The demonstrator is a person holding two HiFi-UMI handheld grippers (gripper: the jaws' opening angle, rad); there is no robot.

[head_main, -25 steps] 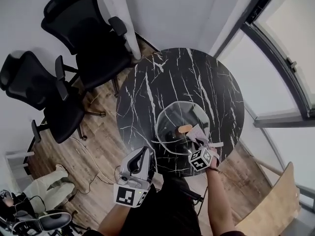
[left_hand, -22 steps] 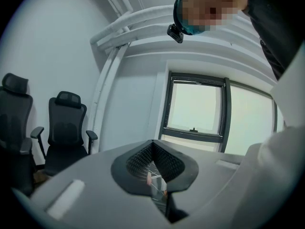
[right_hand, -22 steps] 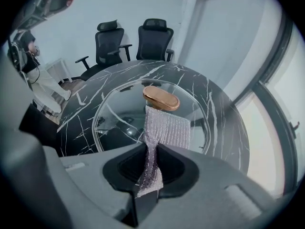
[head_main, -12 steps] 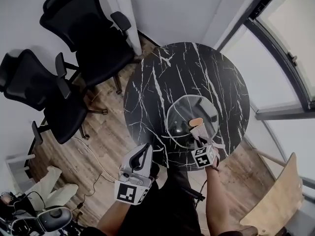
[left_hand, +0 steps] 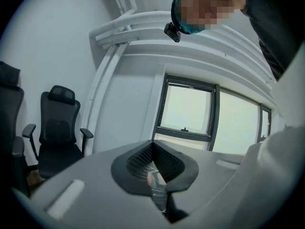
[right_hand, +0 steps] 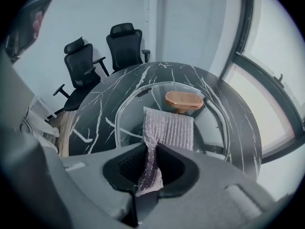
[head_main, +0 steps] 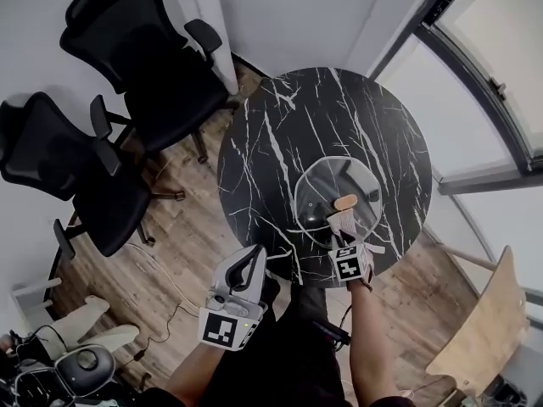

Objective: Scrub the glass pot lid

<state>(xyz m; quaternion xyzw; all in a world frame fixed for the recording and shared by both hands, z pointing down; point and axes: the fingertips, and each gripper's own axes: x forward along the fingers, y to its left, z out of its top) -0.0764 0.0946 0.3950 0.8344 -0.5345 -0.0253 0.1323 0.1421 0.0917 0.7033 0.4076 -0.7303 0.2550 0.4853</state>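
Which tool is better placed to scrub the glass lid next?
Right. The right tool is shut on the scrubbing cloth, which hangs over the glass lid just short of its knob. The left tool is shut, empty, held off the near edge of the table and aimed at the window.

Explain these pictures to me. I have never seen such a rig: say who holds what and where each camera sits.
There is no robot here: a person holds a two-jaw tool in each hand. One picture comes from a camera on the person's head, looking down. The other two come from cameras riding on the tools. On the round black marble table lies a glass pot lid with a copper-coloured knob. The right tool is shut on a silvery scrubbing cloth that reaches over the lid, near the knob. The left tool, jaws together and empty, is off the table's edge and points up toward a window. Two black office chairs stand nearby.
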